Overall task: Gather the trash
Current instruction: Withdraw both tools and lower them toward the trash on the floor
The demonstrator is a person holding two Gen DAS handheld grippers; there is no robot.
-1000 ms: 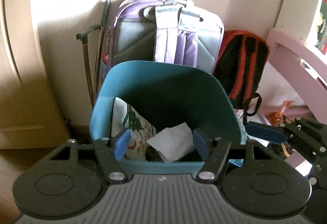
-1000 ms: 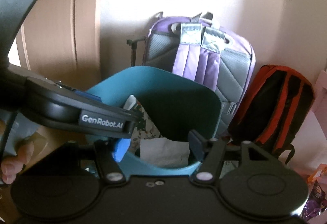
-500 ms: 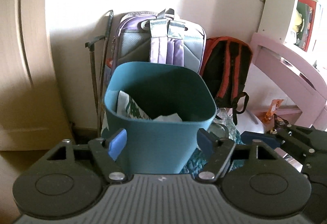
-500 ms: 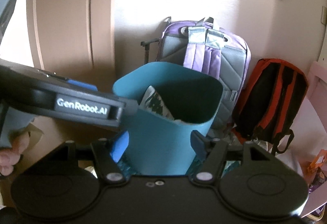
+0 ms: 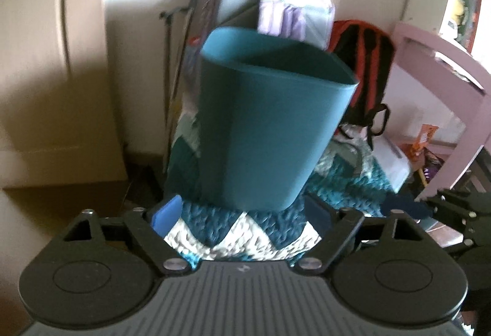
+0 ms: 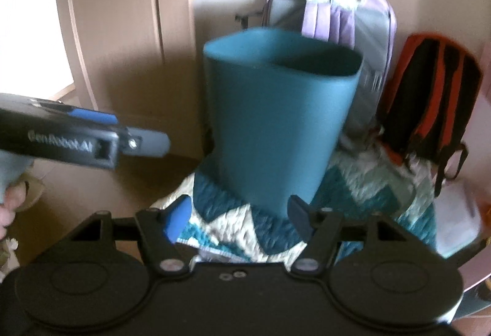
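A teal trash bin point(image 5: 264, 133) point(image 6: 276, 121) stands upright on a teal-and-white zigzag rug point(image 5: 242, 231) point(image 6: 233, 228). From this low angle its inside is hidden. My left gripper point(image 5: 242, 214) hovers low in front of the bin's base, its jaws opening, with nothing between them. My right gripper point(image 6: 239, 214) sits likewise before the base, jaws opening and empty. In the right wrist view the left gripper point(image 6: 76, 133) shows from the side at the left. In the left wrist view a blue-tipped finger point(image 5: 405, 207) of the right gripper shows at the right.
A purple backpack point(image 5: 285, 7) and a red-and-black backpack point(image 5: 365, 59) lean on the wall behind the bin. A wooden door point(image 6: 122, 13) is at the left, a pink furniture frame point(image 5: 445, 59) at the right. An orange wrapper point(image 5: 426, 136) lies under it.
Both grippers have drawn back from over the bin and sunk toward the rug. The paper and wrapper inside the bin have dropped out of sight. Both jaws stand wider.
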